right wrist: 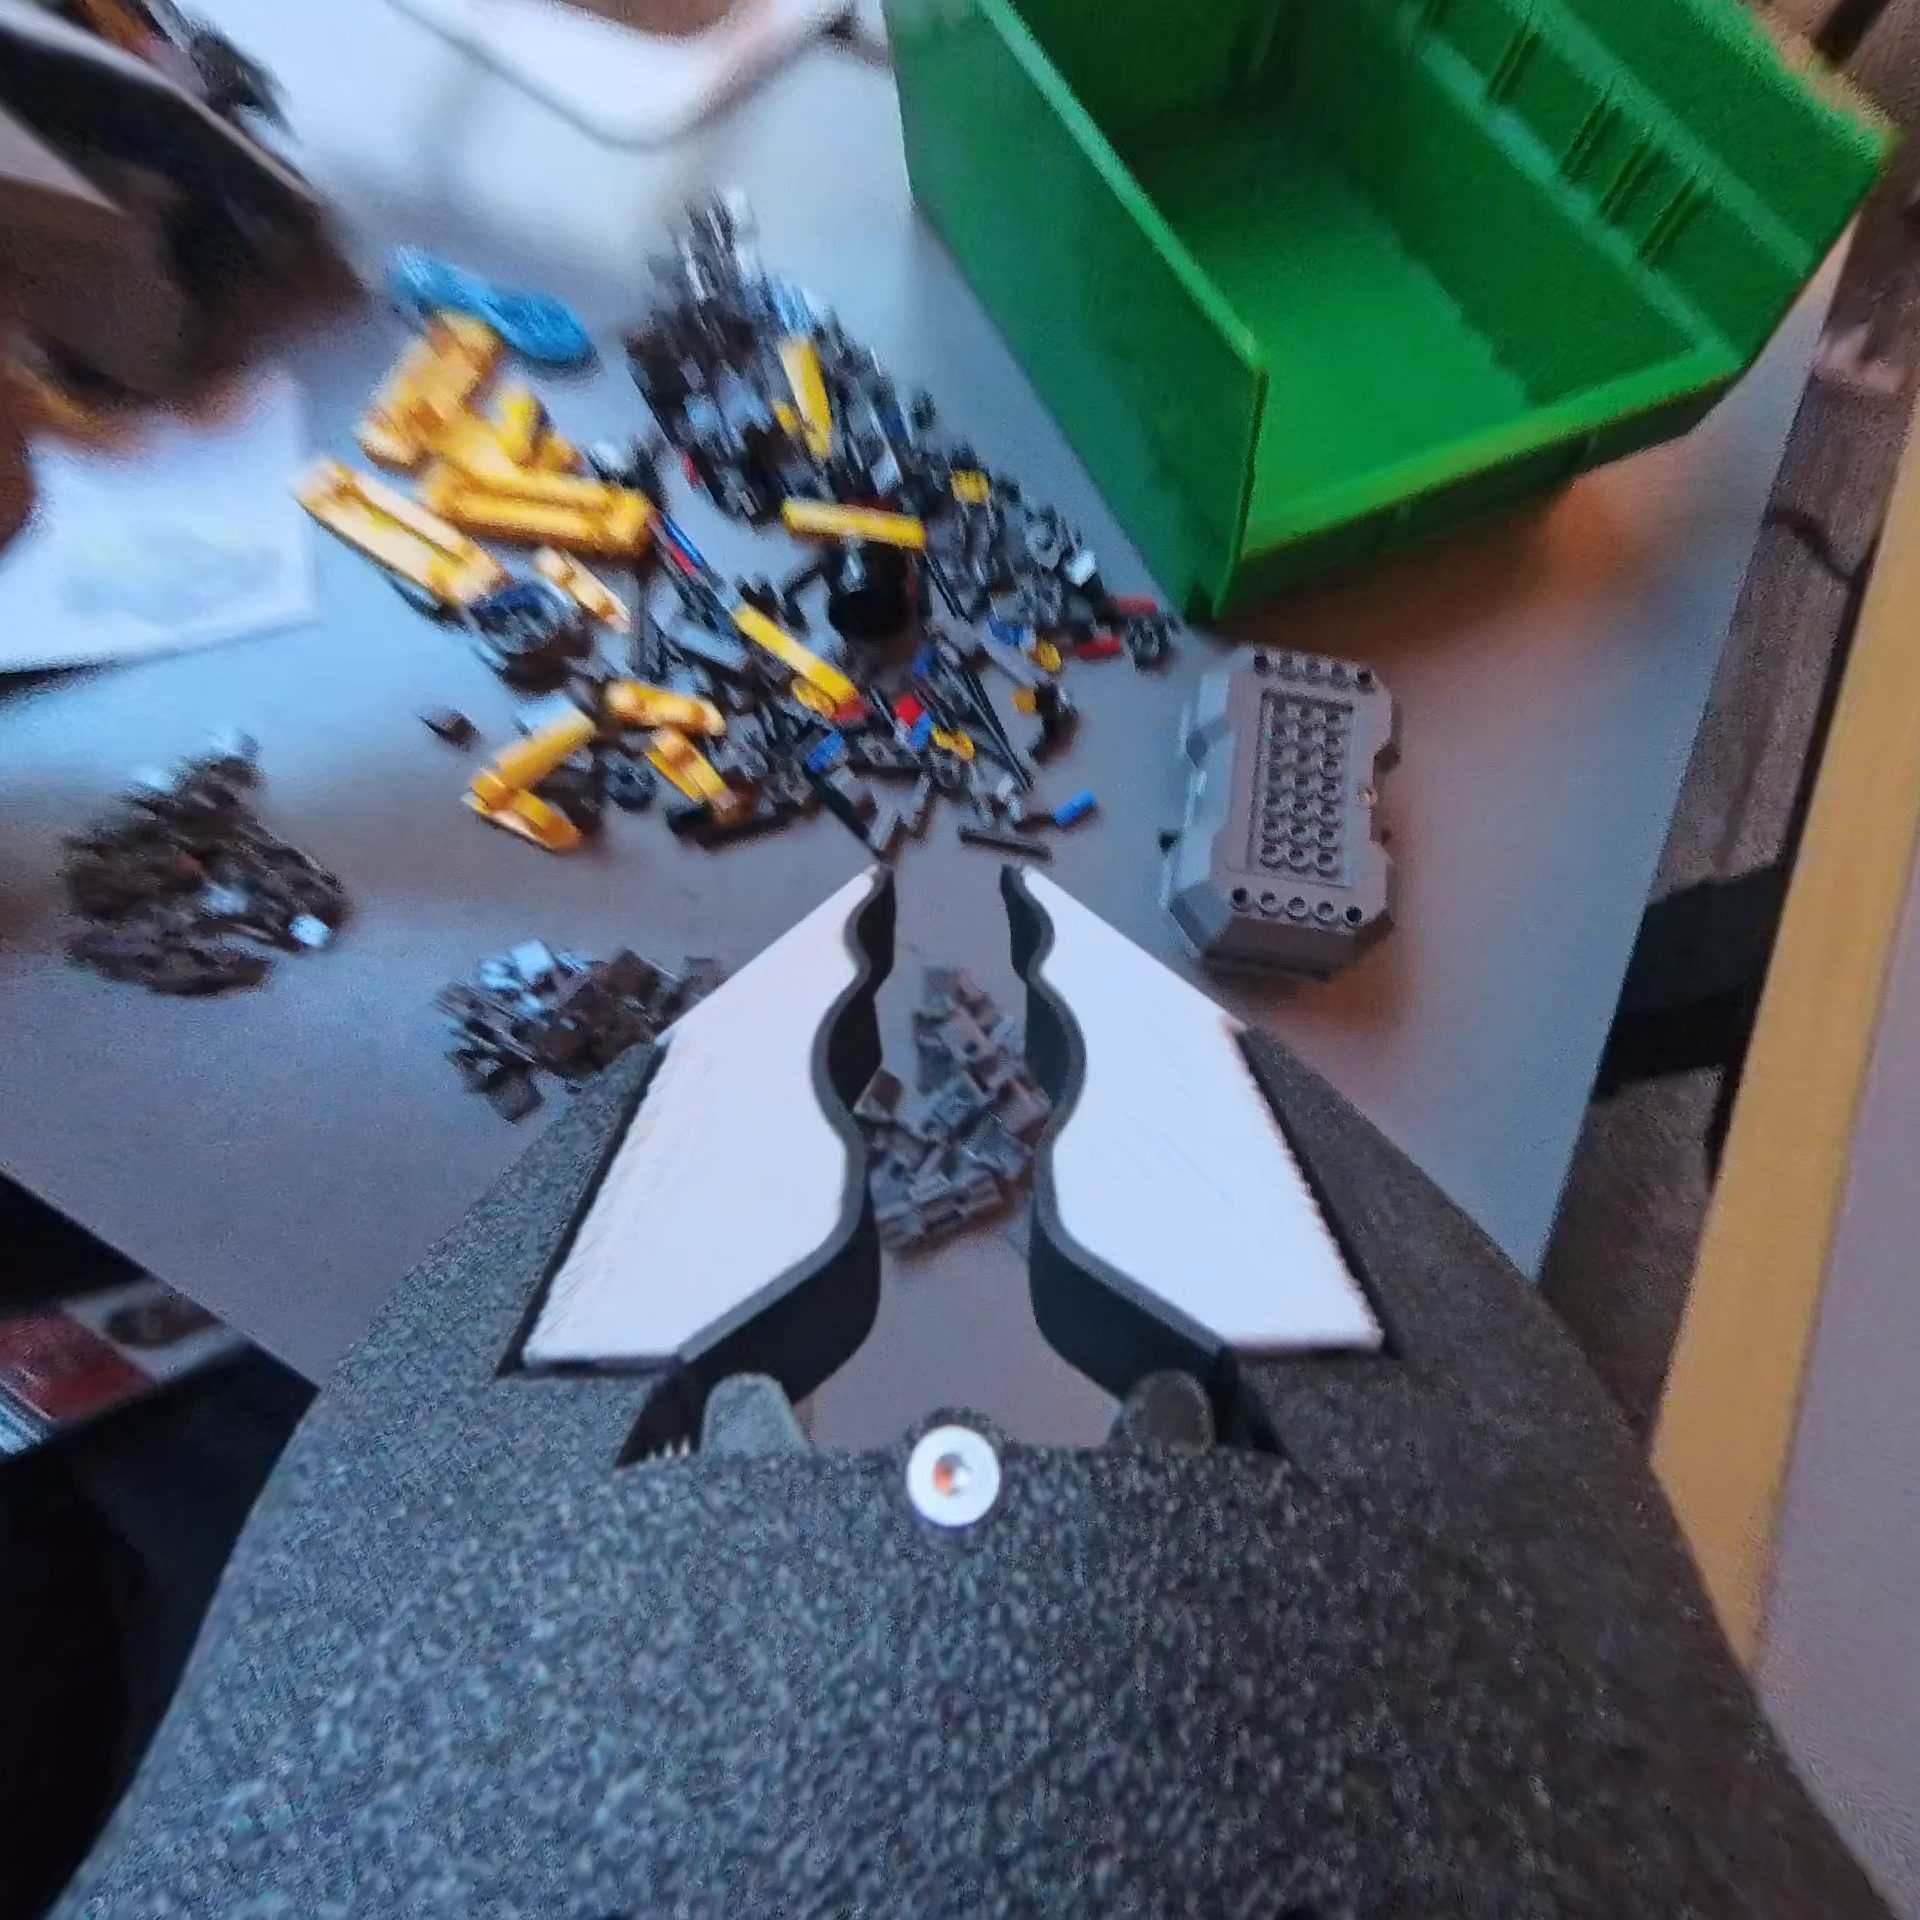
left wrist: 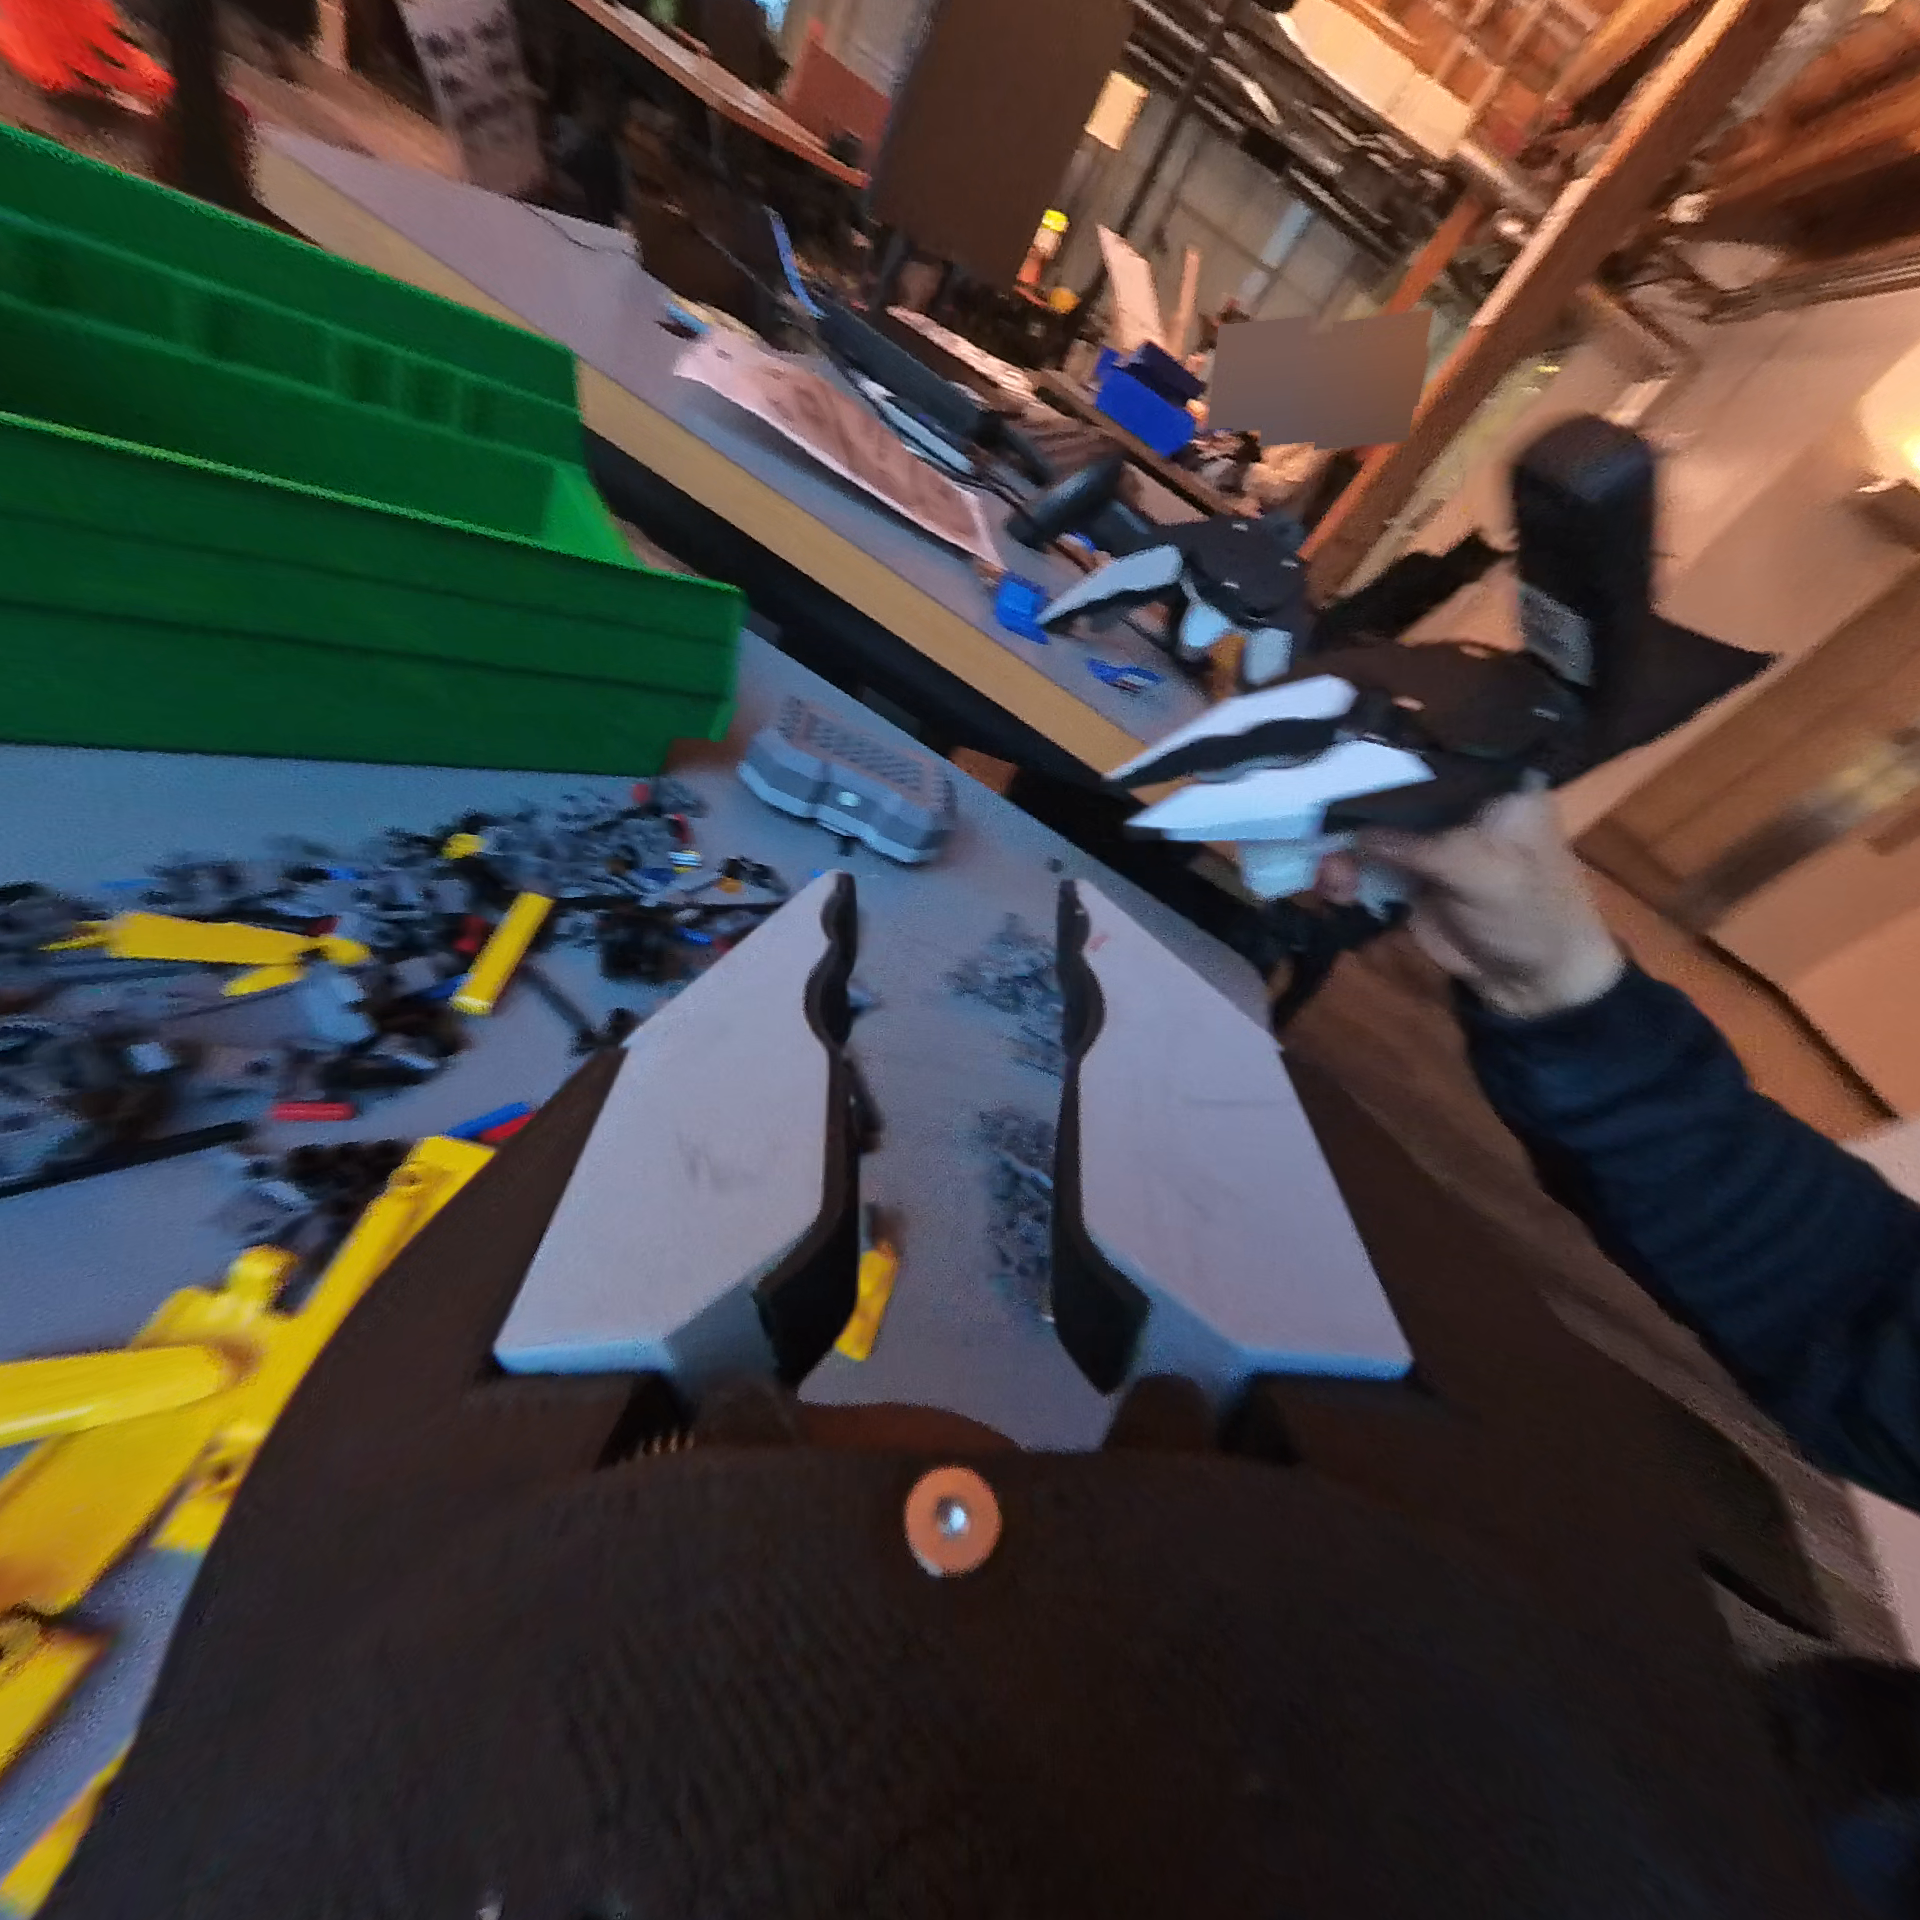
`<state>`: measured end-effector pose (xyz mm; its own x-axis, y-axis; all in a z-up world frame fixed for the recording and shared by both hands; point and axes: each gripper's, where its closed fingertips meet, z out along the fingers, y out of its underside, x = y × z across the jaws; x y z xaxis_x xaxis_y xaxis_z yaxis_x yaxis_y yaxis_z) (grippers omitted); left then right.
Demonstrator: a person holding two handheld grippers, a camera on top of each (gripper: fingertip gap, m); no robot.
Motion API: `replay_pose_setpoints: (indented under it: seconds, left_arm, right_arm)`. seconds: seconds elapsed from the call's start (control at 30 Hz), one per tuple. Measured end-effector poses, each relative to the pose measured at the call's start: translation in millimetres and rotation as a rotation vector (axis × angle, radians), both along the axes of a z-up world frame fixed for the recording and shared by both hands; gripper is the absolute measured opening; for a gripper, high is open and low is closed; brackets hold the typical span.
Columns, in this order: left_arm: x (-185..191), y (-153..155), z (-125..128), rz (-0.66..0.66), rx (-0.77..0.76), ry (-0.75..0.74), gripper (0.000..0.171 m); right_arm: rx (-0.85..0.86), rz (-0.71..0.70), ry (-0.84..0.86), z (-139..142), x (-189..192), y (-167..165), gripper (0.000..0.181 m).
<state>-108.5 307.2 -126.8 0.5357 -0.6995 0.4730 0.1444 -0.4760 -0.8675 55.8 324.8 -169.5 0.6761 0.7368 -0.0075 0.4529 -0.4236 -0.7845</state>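
Observation:
My left gripper is open and empty above a grey table, over small heaps of grey pieces. A spread of black and yellow building pieces lies to its left. My right gripper is open and empty above a heap of small grey pieces. It also shows in the left wrist view, held by a hand in a dark sleeve off the table's right edge. A grey studded block lies right of its fingertips and shows in the left wrist view. The main pile of yellow and black pieces lies beyond.
Green plastic bins stand at the back left; one open green bin shows in the right wrist view. A white sheet lies at the left. Dark heaps of pieces lie left of the gripper. A second table with another gripper stands behind. Spacing between my two grippers at the tips: around 20 centimeters. Measured from the fingertips, the grey studded block is 12 centimeters or so from the right gripper and 25 centimeters from the left. My left wrist view looks at it from another angle.

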Motion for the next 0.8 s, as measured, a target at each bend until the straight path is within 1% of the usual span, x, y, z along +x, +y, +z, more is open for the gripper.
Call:
replay_pose_setpoints:
  seconds: [0.07, 0.1, 0.17, 0.2, 0.27, 0.3, 0.4, 0.43, 0.5, 0.57, 0.6, 0.7, 0.8]
  left_arm:
    - [-20, 15, -2, 0.113, 0.009, 0.042, 0.039]
    - [-31, 23, -5, 0.183, 0.007, 0.060, 0.044]
    - [-56, 39, -13, 0.337, -0.021, 0.113, 0.072]
    - [-64, 43, -16, 0.377, -0.016, 0.152, 0.073]
    - [-77, 50, -22, 0.445, 0.006, 0.235, 0.067]
    - [-81, 52, -26, 0.459, 0.018, 0.280, 0.063]
    - [-78, 46, -42, 0.358, 0.037, 0.415, 0.032]
    - [-79, 46, -47, 0.346, 0.026, 0.449, 0.029]
    - [-83, 48, -57, 0.348, -0.005, 0.473, 0.034]
    - [-85, 51, -66, 0.347, -0.048, 0.468, 0.040]
    - [-85, 52, -68, 0.345, -0.062, 0.461, 0.040]
    - [-88, 55, -72, 0.360, -0.055, 0.473, 0.036]
    - [-93, 58, -69, 0.386, -0.038, 0.475, 0.028]
  right_arm:
    - [0.097, 0.000, 0.113, 18, -9, -9, 0.029]
    - [0.140, 0.015, 0.153, 25, -18, -13, 0.032]
    - [0.223, 0.054, 0.201, 37, -39, -20, 0.032]
    - [0.271, 0.059, 0.222, 43, -49, -20, 0.034]
    - [0.352, 0.074, 0.276, 55, -71, -18, 0.043]
    - [0.378, 0.086, 0.303, 59, -83, -17, 0.048]
    - [0.404, 0.170, 0.345, 62, -119, -19, 0.051]
    - [0.402, 0.188, 0.342, 60, -128, -18, 0.054]
    - [0.419, 0.204, 0.364, 63, -142, -13, 0.054]
    - [0.443, 0.228, 0.420, 73, -156, -7, 0.054]
    - [0.456, 0.240, 0.447, 79, -161, -3, 0.053]
    - [0.482, 0.262, 0.494, 97, -174, 12, 0.053]
    - [0.522, 0.279, 0.492, 109, -181, 28, 0.052]
